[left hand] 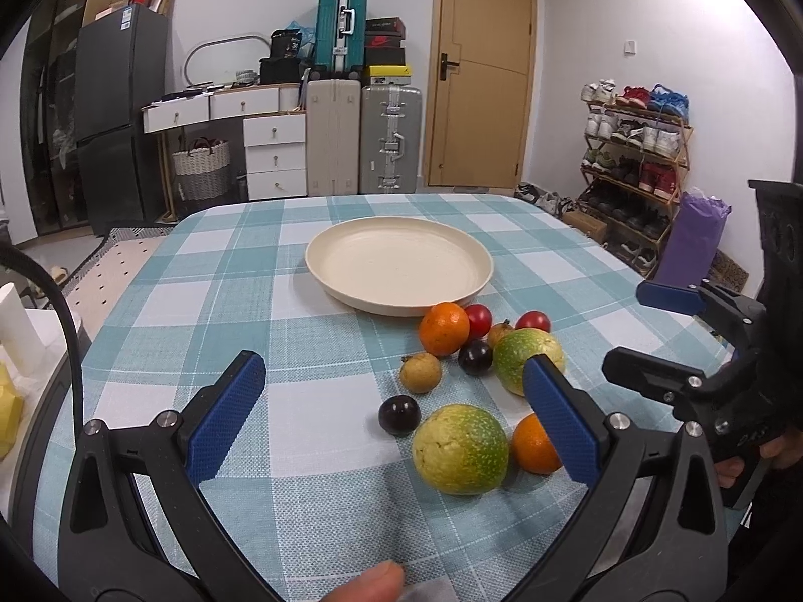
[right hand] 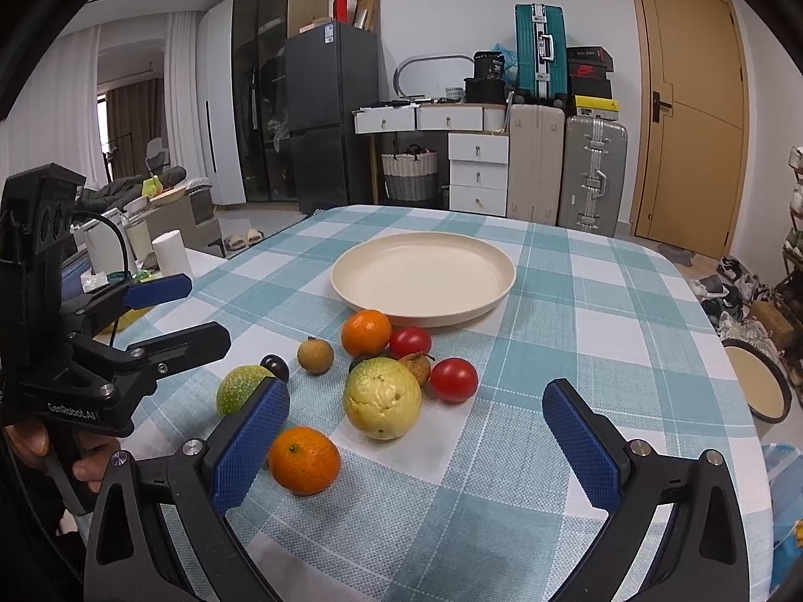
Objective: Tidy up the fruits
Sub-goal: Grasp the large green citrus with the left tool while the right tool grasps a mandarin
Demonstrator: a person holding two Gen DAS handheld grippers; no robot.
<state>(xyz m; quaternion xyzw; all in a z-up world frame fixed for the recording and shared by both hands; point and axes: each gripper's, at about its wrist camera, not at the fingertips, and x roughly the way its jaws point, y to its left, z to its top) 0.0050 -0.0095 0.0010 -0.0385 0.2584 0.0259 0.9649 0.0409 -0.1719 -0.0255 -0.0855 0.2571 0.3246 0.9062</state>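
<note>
**Waiting fruits, empty plate**

Lying on the checked tablecloth (left hand: 211, 271), the fruits are seen in a bunch just near the cream plate (left hand: 399, 263). The left gripper (left hand: 396, 396) is spread wide and nothing is held; a green-yellow guava (left hand: 459, 449) and a dark plum (left hand: 399, 415) are seen between its fingers. The right gripper (right hand: 416, 431) is spread wide too, with an orange (right hand: 303, 460) beside its left finger.

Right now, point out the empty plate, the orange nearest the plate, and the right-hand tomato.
cream plate (right hand: 381, 278), right wrist view, bare inner floor.
orange (right hand: 366, 332), right wrist view, middle of its peel.
tomato (right hand: 453, 380), right wrist view, centre of its red skin.
</note>
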